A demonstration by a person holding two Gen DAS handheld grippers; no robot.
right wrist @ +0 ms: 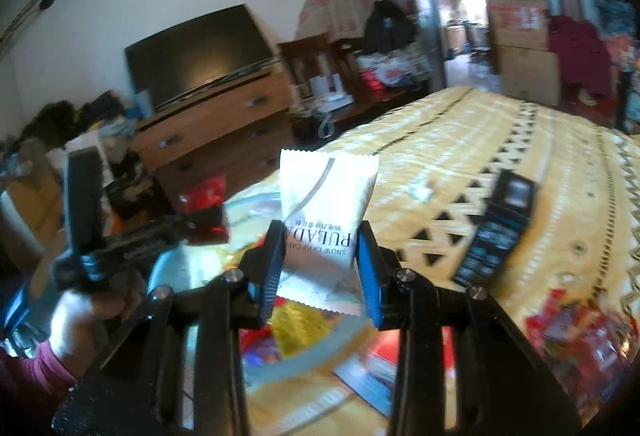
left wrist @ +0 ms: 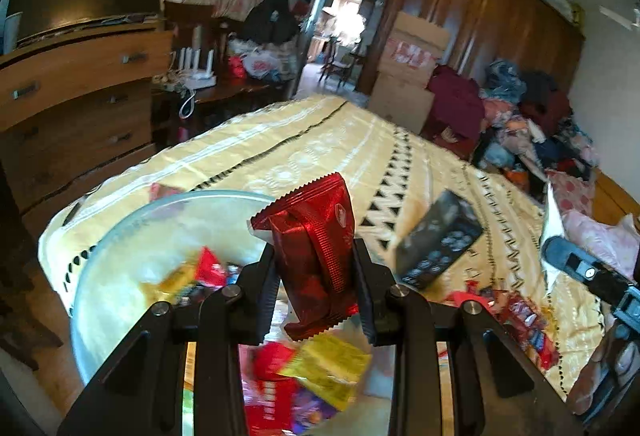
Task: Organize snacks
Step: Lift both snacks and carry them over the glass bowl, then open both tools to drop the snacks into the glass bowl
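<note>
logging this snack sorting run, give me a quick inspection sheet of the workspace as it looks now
surface: bed with a yellow patterned cover.
job's things: clear bowl holding mixed snacks; loose red packets on the cover; dark box lying beside them.
clutter: clothes pile at the far side.
grippers: left gripper shut on a red packet; right gripper shut on a white packet, both above the bowl.
cables: white cable hanging off the desk.
surroundings: dresser with a television, cardboard boxes, open doorway.
</note>
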